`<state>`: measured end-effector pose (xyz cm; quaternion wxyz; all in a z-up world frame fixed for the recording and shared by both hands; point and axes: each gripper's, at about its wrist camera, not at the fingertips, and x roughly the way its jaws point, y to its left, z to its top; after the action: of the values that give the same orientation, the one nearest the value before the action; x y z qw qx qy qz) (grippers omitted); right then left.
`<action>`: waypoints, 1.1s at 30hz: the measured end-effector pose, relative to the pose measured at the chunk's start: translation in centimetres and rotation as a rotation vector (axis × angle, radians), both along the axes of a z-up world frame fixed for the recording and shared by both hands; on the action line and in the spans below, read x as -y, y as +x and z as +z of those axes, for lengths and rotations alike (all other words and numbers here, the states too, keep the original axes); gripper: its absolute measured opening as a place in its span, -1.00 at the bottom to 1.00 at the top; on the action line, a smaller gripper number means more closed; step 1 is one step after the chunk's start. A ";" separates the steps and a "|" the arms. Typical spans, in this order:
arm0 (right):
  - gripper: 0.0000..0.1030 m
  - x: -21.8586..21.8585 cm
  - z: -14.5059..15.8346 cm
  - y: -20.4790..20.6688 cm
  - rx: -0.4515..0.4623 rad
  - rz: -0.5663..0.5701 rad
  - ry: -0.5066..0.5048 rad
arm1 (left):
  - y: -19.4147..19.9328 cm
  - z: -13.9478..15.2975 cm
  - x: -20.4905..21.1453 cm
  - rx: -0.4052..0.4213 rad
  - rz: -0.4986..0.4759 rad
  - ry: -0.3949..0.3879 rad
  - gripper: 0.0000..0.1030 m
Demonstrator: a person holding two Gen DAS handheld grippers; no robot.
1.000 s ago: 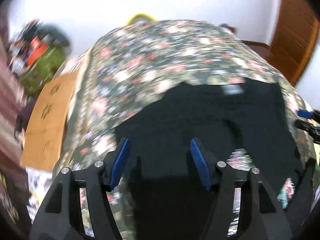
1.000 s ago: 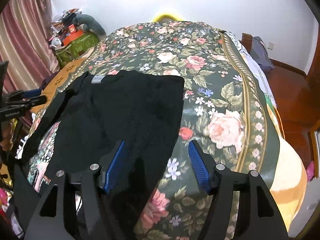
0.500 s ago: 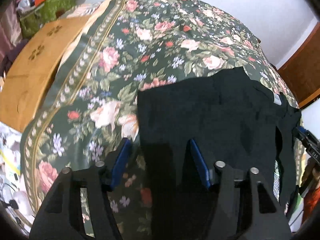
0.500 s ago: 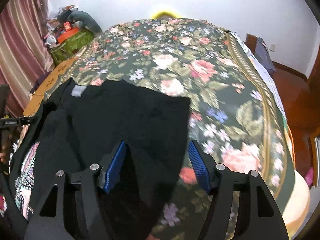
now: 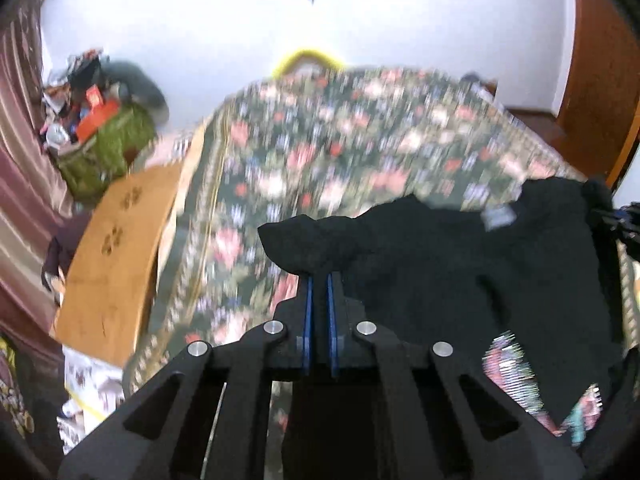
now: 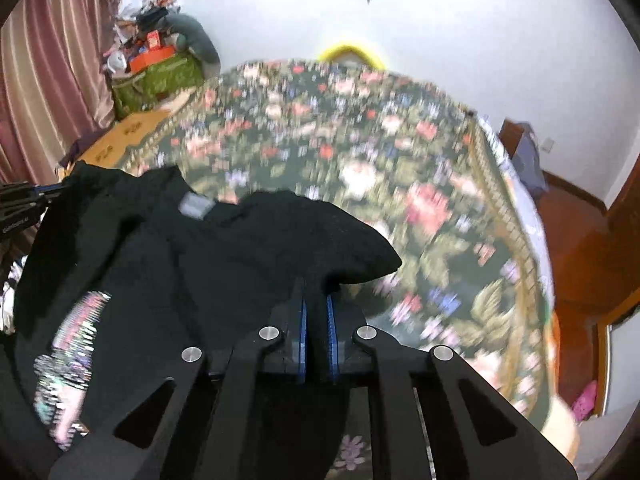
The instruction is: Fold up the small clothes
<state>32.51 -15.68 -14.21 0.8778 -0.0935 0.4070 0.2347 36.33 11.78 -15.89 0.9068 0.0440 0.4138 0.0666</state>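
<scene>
A black T-shirt (image 5: 460, 264) with a colourful print and a grey neck label lies on a bed with a dark floral bedspread (image 5: 320, 152). My left gripper (image 5: 318, 276) is shut on the shirt's left corner, which bunches up over the blue pads. My right gripper (image 6: 315, 296) is shut on the shirt's (image 6: 192, 264) right corner, lifted into a peak above the bedspread (image 6: 400, 168). Each gripper shows at the edge of the other's view.
A brown cardboard sheet (image 5: 116, 248) lies off the bed's left side. A green bag with clutter (image 5: 104, 148) stands by the pink curtain. A yellow hoop (image 6: 352, 52) sits behind the bed. Wooden floor and a door are on the right (image 6: 576, 232).
Both grippers were open over the shirt's lower corners; now both have shut on the cloth and lifted it, and the views have tilted up toward the wall.
</scene>
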 end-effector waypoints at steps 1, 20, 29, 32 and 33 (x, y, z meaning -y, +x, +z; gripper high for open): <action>-0.86 0.0 0.9 0.2 0.016 -0.003 -0.003 | 0.3 1.1 0.3 0.022 -0.003 -0.003 -0.89; -0.86 -0.1 0.0 10.4 0.051 -0.130 -0.045 | 12.8 -2.5 -1.9 -0.037 0.089 0.000 -0.89; -0.51 0.0 -4.9 11.2 -0.058 -0.114 -0.093 | 13.5 -9.1 -2.2 -0.164 0.068 -0.002 -0.75; 0.07 0.6 -4.2 10.0 -0.077 -0.094 -0.088 | 11.8 -8.5 -2.7 -0.175 0.059 -0.022 -0.47; 0.08 0.9 -3.7 9.1 -0.070 -0.076 -0.073 | 11.0 -8.1 -2.8 -0.180 0.053 -0.032 -0.29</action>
<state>41.57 -16.58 -17.95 0.8673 -0.1017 0.4492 0.1891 47.30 14.55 -23.99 0.8645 0.0241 0.4956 0.0798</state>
